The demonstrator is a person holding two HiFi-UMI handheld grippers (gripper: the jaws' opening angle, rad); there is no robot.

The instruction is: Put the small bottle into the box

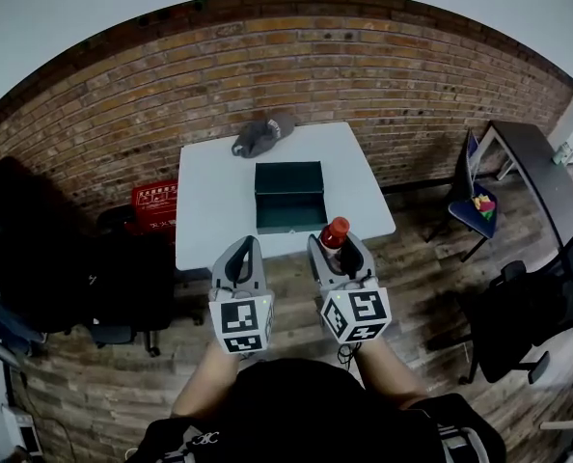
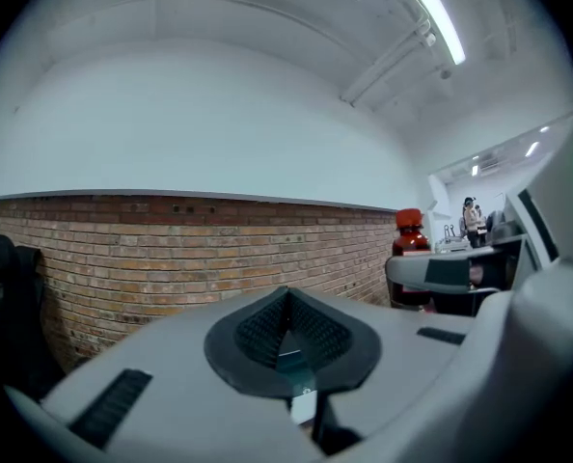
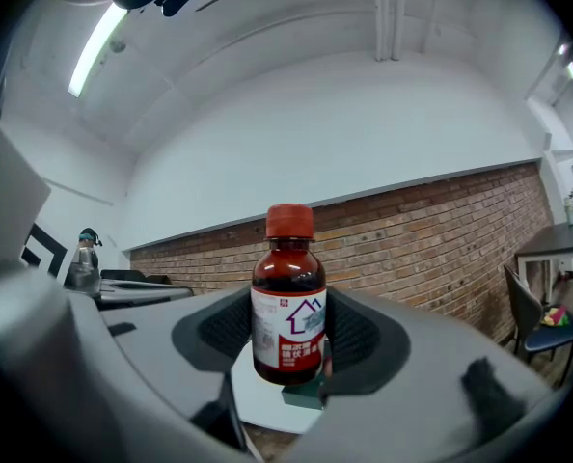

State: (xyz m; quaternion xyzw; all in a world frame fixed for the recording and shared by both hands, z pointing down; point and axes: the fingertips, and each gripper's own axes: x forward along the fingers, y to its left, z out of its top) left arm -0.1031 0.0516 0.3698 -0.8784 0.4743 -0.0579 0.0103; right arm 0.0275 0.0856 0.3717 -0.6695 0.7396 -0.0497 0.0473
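The bottle (image 3: pixel 288 307) is seen as glossy brown glass, capped in red plastic and labelled in paper. The box (image 1: pixel 289 199) is finished matt, the table (image 1: pixel 209 201) smooth.

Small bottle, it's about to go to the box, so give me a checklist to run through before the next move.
1. Right claw pads on both sides of the small bottle: ok.
2. Bottle upright, red cap on: ok.
3. Box open, nothing seen inside: ok.
4. Bottle over the box: not ok; the head view shows it off the box's near right corner.
5. Left claw shut, empty, off to the side: ok.
6. Grey cap on the table lies beyond the box, off the path: ok.
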